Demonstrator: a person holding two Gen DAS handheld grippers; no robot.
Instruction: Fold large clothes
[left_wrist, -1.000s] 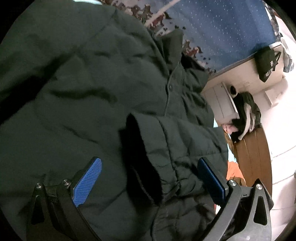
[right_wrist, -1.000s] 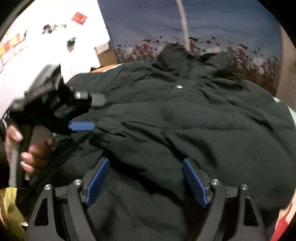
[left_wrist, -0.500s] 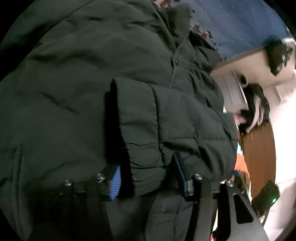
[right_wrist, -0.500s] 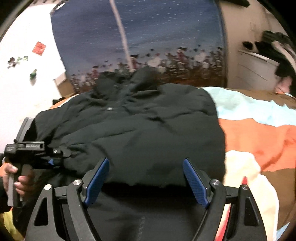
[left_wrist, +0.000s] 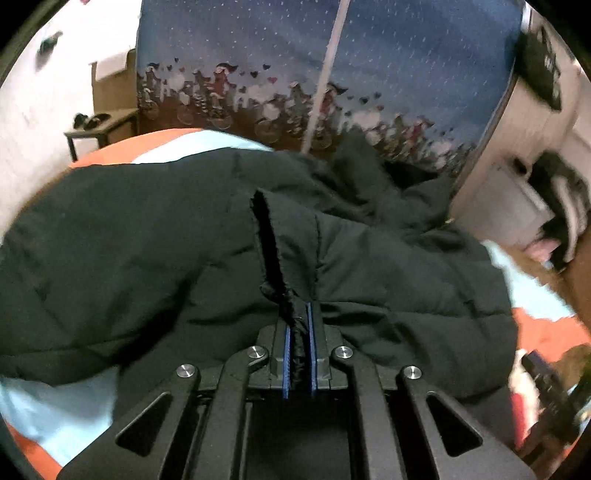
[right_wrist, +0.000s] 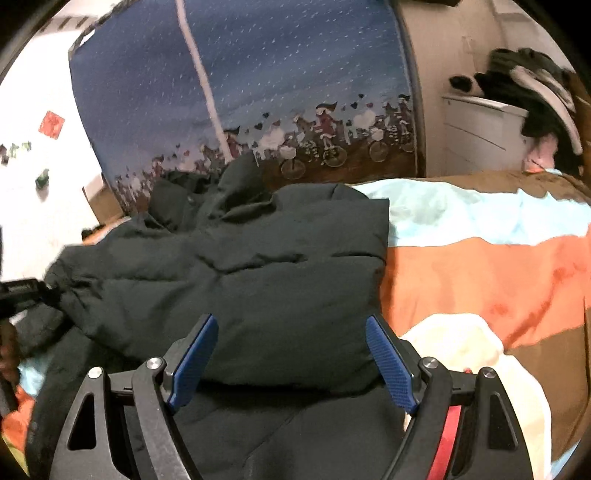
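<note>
A large black puffer jacket (left_wrist: 129, 240) lies spread on a bed and fills most of both views (right_wrist: 258, 280). My left gripper (left_wrist: 298, 321) is shut on the jacket's sleeve cuff (left_wrist: 280, 258), which stands up from the blue pads. My right gripper (right_wrist: 290, 350) is open and empty, its blue pads (right_wrist: 194, 350) just above a folded part of the jacket near its right edge. The left gripper also shows at the far left of the right wrist view (right_wrist: 26, 291).
The bed has a blanket (right_wrist: 480, 273) striped in light blue, orange, brown and white to the right of the jacket. A blue curtain with a cyclist print (right_wrist: 258, 92) hangs behind. A white dresser with piled clothes (right_wrist: 517, 96) stands at the back right.
My left gripper has closed on the sleeve cuff and lifted it. My right gripper has swung right and stayed open.
</note>
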